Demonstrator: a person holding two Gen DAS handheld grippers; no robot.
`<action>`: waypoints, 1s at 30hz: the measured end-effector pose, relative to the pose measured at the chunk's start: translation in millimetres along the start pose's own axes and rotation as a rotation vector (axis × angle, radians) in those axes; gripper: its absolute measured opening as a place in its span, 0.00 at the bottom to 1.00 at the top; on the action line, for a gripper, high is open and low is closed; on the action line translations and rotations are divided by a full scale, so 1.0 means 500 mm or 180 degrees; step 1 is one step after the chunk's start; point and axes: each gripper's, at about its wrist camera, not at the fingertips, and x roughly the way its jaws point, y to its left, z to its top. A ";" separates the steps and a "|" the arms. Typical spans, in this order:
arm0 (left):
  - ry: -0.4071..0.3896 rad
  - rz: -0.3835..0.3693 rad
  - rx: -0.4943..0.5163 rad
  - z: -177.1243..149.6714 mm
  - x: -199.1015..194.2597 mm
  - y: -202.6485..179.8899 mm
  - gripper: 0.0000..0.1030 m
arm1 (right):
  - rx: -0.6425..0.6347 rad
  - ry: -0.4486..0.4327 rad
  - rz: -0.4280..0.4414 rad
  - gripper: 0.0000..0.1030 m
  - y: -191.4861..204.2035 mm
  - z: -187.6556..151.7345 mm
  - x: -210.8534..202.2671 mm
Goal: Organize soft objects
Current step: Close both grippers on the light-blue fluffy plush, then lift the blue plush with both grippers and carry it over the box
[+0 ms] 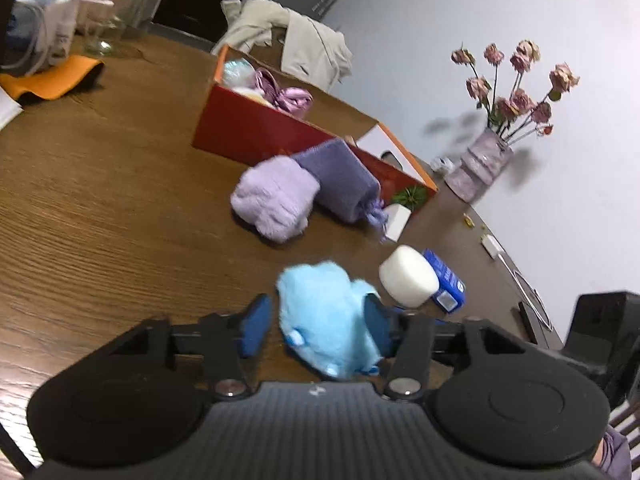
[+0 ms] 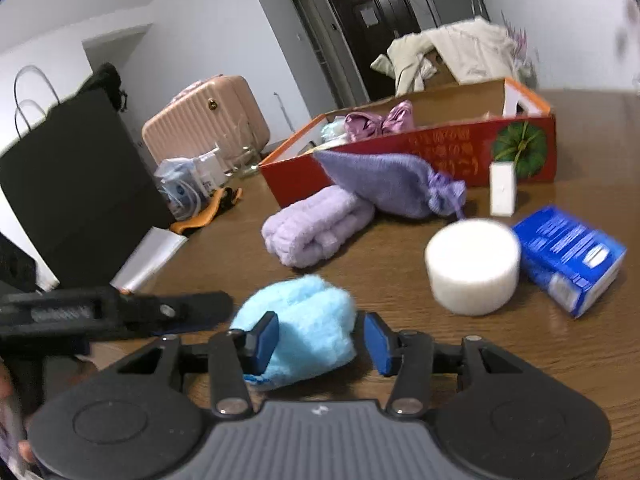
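While both hand-held grippers converged on a fluffy light-blue cloth [image 1: 324,312] at the near edge of the wooden table [image 1: 100,200], the sorting of soft things looked to be at its pick-up step, with part of the job already done: pink and pale fabric lay inside the red cardboard box [image 1: 256,128] further back. The right gripper [image 2: 320,340] stood part open around the cloth, one pad lying against the fluff and the other clear of it with a strip of table showing between. The left gripper [image 1: 316,328] straddled the same cloth from its own side; one pad was buried in the pile, the other seemed just short of it, and whether it truly gripped could not be told through the blur.

Still outside the box, and touching its red wall, were a rolled lilac towel [image 1: 276,200] and a purple knitted pouch [image 1: 340,184] leaning over it. A white foam disc [image 1: 408,276] and a blue carton [image 1: 446,280] sat side by side near the cloth.

The next move, by this reading, called for one firm pinch on the cloth, a lift clear of the towel and pouch, and a carry over the box rim.

Both views were smeared by motion. The cloth's underside was hidden by the gripper bodies, the box's far contents were only partly visible, and the print on the carton was unreadable.
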 end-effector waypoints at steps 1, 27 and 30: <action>0.0050 -0.0026 -0.0021 -0.002 0.006 0.002 0.37 | 0.0087 0.0008 0.0041 0.46 -0.006 -0.001 0.003; 0.0152 -0.0358 -0.0162 0.467 0.353 -0.087 0.34 | 0.0237 -0.0156 -0.0080 0.36 -0.224 0.500 0.147; 0.0266 -0.0178 -0.0292 0.502 0.441 -0.057 0.34 | 0.0262 0.0007 -0.0194 0.36 -0.271 0.546 0.228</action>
